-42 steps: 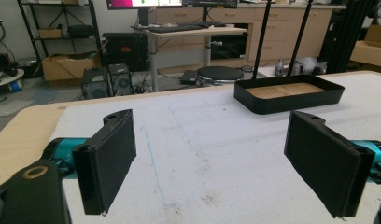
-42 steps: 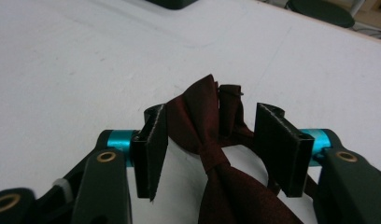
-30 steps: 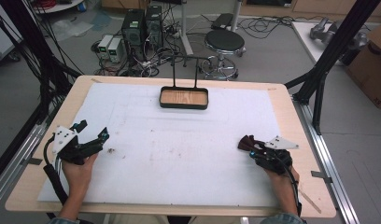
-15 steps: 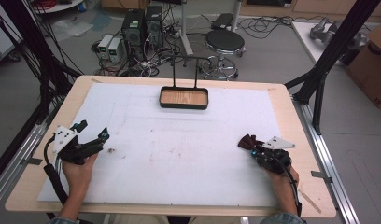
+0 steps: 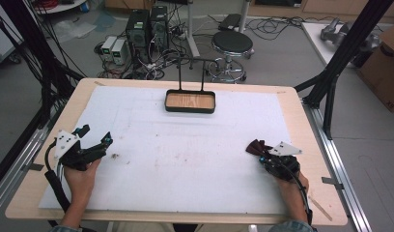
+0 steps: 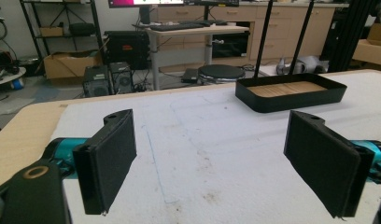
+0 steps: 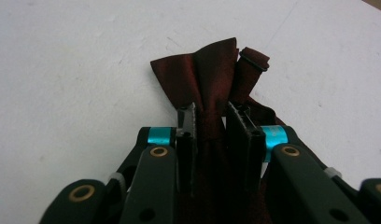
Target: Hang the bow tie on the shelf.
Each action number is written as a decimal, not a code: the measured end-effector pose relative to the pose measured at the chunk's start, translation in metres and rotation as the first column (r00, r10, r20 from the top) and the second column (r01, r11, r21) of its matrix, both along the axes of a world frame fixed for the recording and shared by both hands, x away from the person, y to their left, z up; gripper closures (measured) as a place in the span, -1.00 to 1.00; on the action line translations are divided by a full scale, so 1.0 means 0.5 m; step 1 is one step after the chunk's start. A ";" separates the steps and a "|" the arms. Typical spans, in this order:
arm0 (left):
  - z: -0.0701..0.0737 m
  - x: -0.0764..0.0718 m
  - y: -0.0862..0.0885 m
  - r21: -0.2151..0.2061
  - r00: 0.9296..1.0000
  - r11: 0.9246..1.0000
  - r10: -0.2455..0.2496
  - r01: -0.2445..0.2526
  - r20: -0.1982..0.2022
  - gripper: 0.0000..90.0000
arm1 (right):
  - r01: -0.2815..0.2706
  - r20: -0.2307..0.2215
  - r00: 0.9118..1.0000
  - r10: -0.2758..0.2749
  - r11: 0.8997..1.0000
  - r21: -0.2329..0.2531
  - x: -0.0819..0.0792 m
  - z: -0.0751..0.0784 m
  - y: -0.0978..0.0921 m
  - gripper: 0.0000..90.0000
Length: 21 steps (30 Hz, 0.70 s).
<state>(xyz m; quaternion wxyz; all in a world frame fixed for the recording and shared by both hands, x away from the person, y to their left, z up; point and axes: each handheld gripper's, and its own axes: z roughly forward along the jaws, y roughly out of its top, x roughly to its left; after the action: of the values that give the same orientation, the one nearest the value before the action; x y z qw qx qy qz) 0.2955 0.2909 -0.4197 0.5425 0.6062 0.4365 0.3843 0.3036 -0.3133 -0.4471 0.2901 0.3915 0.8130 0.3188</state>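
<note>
Item: dark red bow tie (image 7: 212, 74), near right of the counter (image 5: 185, 159), nipped in my right tongs (image 7: 212, 126), position unchanged this past second; left tongs (image 6: 212, 163) wide, empty; black tray (image 5: 190, 102) far, unvisited.

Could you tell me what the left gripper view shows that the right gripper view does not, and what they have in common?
The left gripper view has the left gripper with jaws wide apart and nothing between them, plus the black tray with its wooden floor, a round stool and desks beyond the table. The right gripper view has the right gripper with jaws closed on a dark red bow tie, its strap end beside it. Both include the white table cover.
</note>
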 end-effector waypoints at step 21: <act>-0.001 0.003 0.001 -0.015 1.000 1.000 0.005 -0.005 0.006 -0.61 | -0.042 0.105 0.994 0.041 0.999 0.009 -0.021 0.053 0.031 0.73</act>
<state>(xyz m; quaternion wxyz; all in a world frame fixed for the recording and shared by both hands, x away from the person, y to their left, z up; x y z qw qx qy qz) 0.2968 0.2913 -0.4202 0.5472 0.5999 0.4392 0.3845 0.2932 -0.2977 -0.4208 0.3236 0.3590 0.8028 0.3493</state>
